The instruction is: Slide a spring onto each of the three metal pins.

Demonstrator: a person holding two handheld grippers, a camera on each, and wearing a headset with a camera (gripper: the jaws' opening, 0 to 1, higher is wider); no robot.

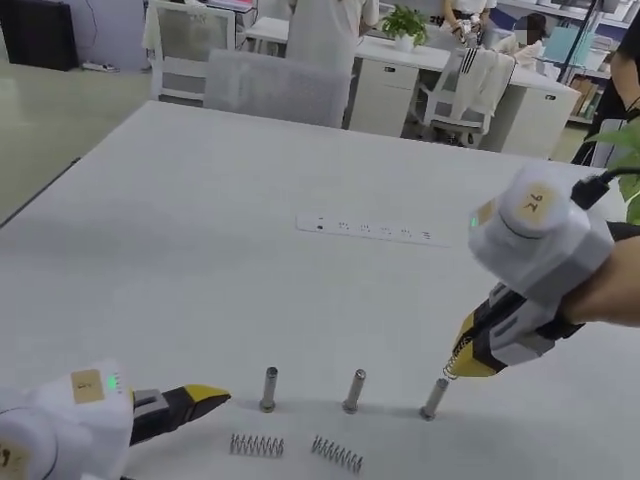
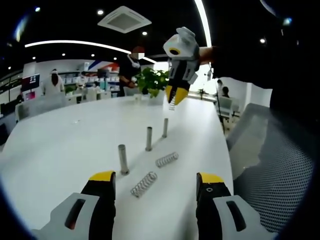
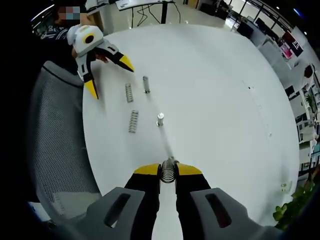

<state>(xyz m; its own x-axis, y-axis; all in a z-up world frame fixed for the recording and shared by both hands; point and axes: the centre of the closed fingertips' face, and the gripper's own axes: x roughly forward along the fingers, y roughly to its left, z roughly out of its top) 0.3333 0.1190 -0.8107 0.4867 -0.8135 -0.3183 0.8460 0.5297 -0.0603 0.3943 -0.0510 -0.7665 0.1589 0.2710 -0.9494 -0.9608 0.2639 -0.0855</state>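
A spring (image 1: 456,356) was pinched between the pressed-in jaws of the right gripper (image 3: 169,169); it was held upright just above the top of the right-hand pin (image 1: 434,398) and, as far as could be told, not yet threaded over it. The middle pin (image 1: 354,390) and the left-hand pin (image 1: 269,388) stood bare; all three were upright in a row on the worktop (image 1: 250,250). Two further springs were lying flat just in front of the pins in the head view: the left loose spring (image 1: 257,445) and the right loose spring (image 1: 336,453). The left gripper (image 2: 156,177) was held low near the left-hand pin, its jaws spread with nothing between them. The task was judged to be at its start; no pin carried a spring, so all three were left to be fitted. The worktop was plain, white and matt, with a flush socket strip (image 1: 365,229) set into it; beyond it an open-plan office was seen, with desks, a grey chair (image 1: 275,85), a potted plant (image 1: 404,20) and people in the background.
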